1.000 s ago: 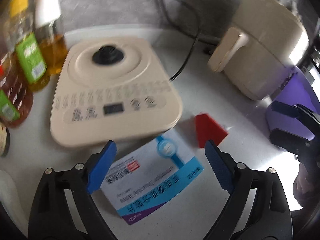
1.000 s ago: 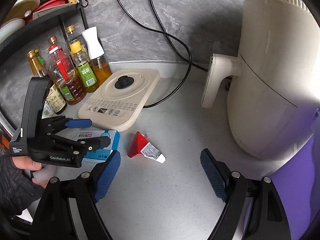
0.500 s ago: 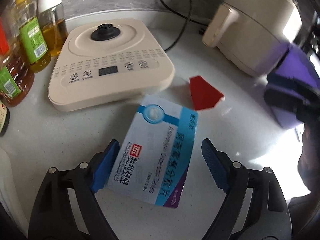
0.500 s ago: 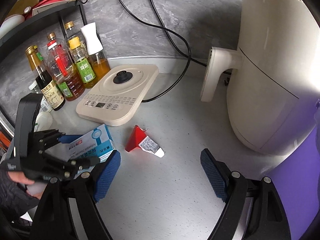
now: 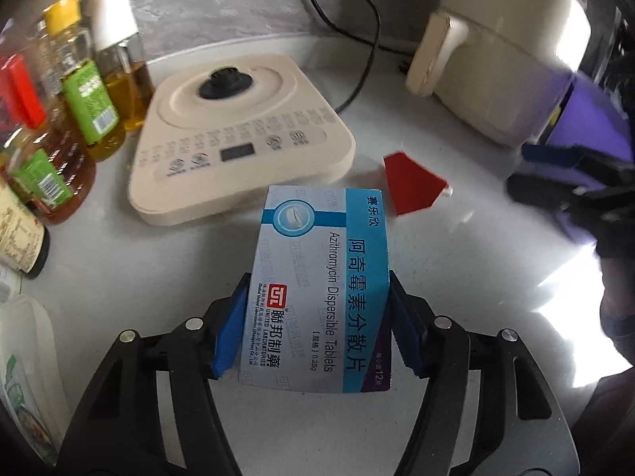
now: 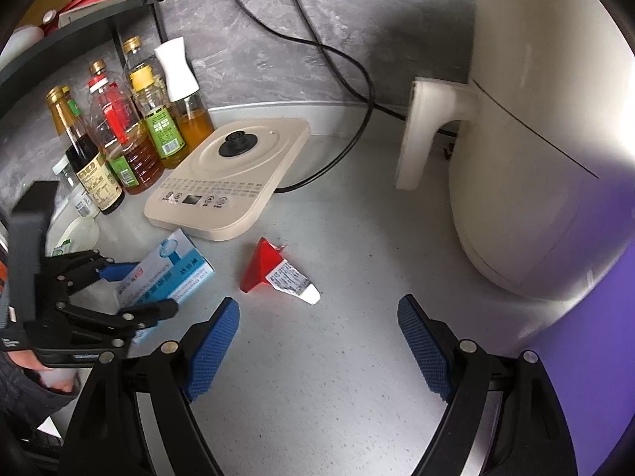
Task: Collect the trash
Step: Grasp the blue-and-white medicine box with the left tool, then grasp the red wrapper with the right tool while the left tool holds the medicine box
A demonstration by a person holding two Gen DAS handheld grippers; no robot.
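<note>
Bench [image 6: 337,357] near its front-left edge: left claw [image 5: 317,325], wide apart a second ago, now clamped on the tablet box [image 5: 321,289], first trash secured; right claw [image 6: 317,353] apart and empty; red tube [image 6: 278,273] lies uncollected beside it.

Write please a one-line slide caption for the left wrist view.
Left gripper shut on the blue-and-white cardboard medicine box, with the red crumpled wrapper lying beyond on the grey countertop.

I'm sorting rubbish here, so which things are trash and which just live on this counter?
Trash:
blue-and-white cardboard tablet box, clamped in the left gripper
crumpled red-and-white squeeze tube

Counter items:
cream kettle base
cream air fryer
oil and sauce bottles
</note>
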